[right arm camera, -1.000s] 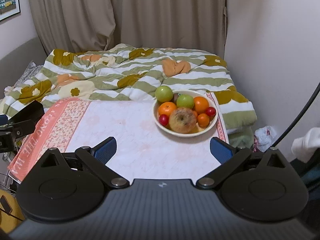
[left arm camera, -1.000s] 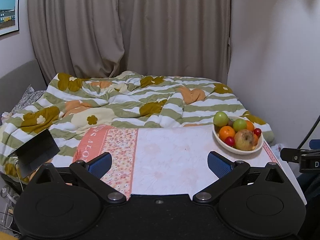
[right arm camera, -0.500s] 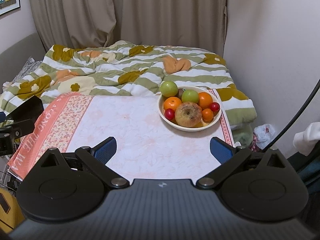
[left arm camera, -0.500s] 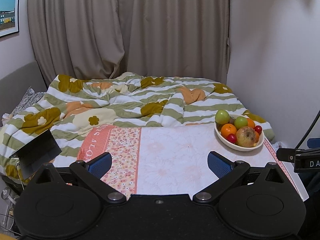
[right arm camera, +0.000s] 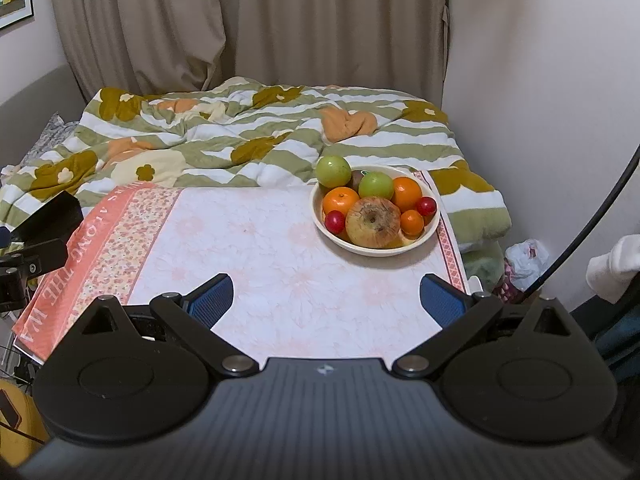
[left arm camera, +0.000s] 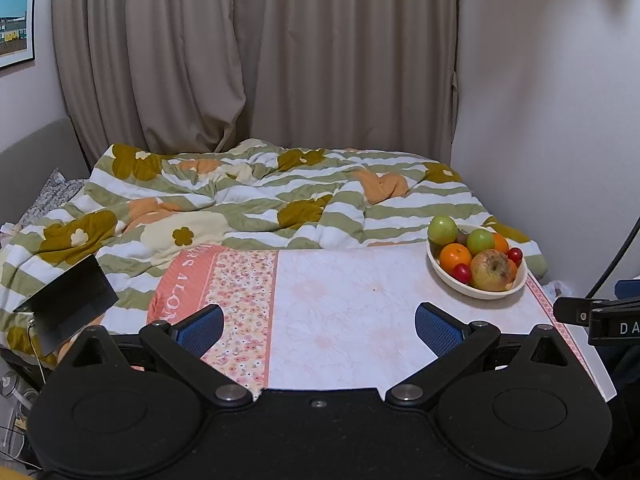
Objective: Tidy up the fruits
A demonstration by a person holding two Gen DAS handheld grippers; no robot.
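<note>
A cream bowl (right arm camera: 428, 236) stands at the far right of the table and holds several fruits: a large brownish apple (right arm camera: 373, 222), green apples (right arm camera: 375, 185), oranges (right arm camera: 341, 199) and small red fruits (right arm camera: 334, 220). The bowl also shows in the left wrist view (left arm camera: 460, 285). My right gripper (right arm camera: 326, 300) is open and empty, over the table's near edge, short of the bowl. My left gripper (left arm camera: 319, 326) is open and empty, over the table's middle front, left of the bowl.
The table wears a pale floral cloth (right arm camera: 256, 252) with an orange band at the left. A bed with a striped flowered duvet (right arm camera: 224, 136) lies behind it. A wall is close on the right. A black clamp mount (left arm camera: 68, 300) sits at the left.
Both grippers have pulled back and risen a little, so the bowl looks farther off. Both stay open. The fruits have not moved.
</note>
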